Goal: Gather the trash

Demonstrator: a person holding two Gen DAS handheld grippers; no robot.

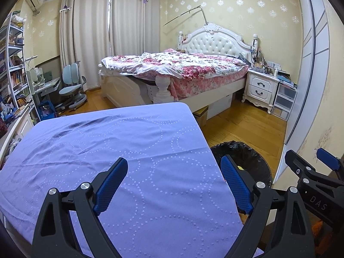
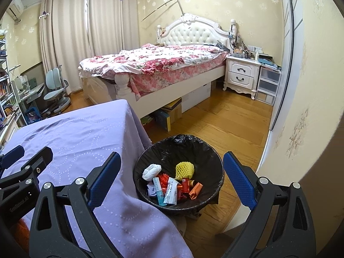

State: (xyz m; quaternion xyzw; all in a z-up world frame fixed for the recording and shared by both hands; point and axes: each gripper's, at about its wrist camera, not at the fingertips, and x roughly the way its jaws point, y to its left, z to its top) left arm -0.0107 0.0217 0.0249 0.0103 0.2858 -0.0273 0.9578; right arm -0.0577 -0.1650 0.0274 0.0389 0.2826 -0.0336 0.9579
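From the left wrist, the left gripper (image 1: 174,176) hangs over the near right part of a table draped in a purple cloth (image 1: 107,150), its blue-padded jaws spread wide with nothing between them. The cloth's right edge runs diagonally under the right-hand jaw, and just past that edge, lower down, sits the trash bin (image 1: 247,152), only its black-lined rim showing. The right gripper (image 1: 311,163) pokes in at the far right, beside the bin. The cloth is soft, lightly creased, and stitched with dotted rings. Beyond the table's far edge lie open wooden floor (image 1: 243,124) and a bed (image 1: 182,68) with a floral quilt.

From the right wrist, the right gripper (image 2: 172,176) also stands wide open and empty, one jaw over the cloth's corner, the other over floor. Between them, lower down, the round trash bin (image 2: 178,172) stands on the floor, right against the hanging cloth. Its crinkled black liner holds the trash (image 2: 172,182): a white wad, yellow foam netting, small cartons and red and orange wrappers. The left gripper (image 2: 23,157) shows at the left edge, over the table. Bare floor stretches to the right as far as a pale wall (image 2: 301,86).
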